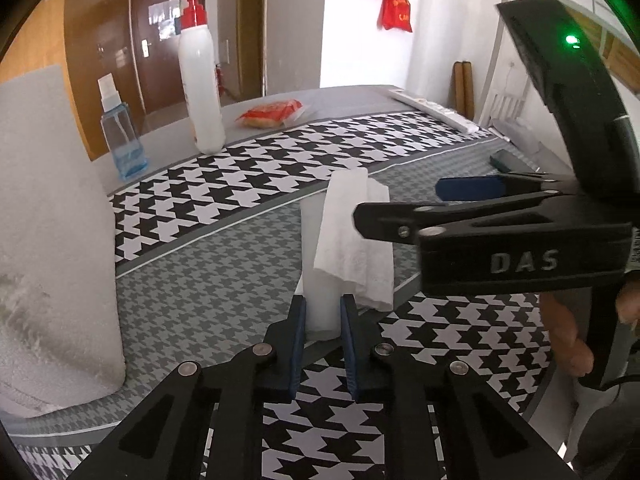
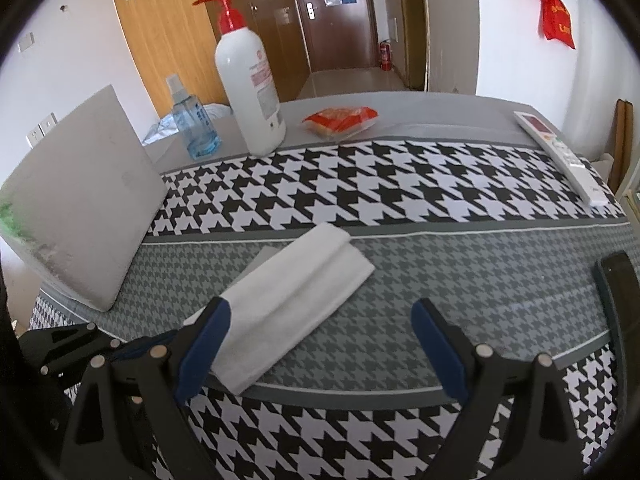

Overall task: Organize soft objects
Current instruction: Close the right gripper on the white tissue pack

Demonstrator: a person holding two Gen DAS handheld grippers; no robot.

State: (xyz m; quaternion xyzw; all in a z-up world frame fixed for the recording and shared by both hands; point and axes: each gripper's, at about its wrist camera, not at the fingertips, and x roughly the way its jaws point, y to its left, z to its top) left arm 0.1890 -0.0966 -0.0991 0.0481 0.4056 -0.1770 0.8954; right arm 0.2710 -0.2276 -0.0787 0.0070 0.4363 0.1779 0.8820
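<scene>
A folded white towel [image 1: 352, 236] lies on the houndstooth tablecloth; it also shows in the right wrist view [image 2: 296, 300]. My left gripper [image 1: 323, 320] is shut on the towel's near end, low at the cloth. My right gripper [image 2: 320, 344] is open and empty, just above the towel's right side; it shows from the side in the left wrist view [image 1: 400, 208]. The left gripper's fingers [image 2: 80, 348] show at the lower left of the right wrist view.
A white foam pad [image 2: 80, 208] leans at the left. A white pump bottle [image 2: 252, 92], a blue spray bottle [image 2: 196, 124] and a red snack packet [image 2: 340, 118] stand at the back. A white remote [image 2: 564, 156] and a dark phone [image 2: 620, 292] lie at the right.
</scene>
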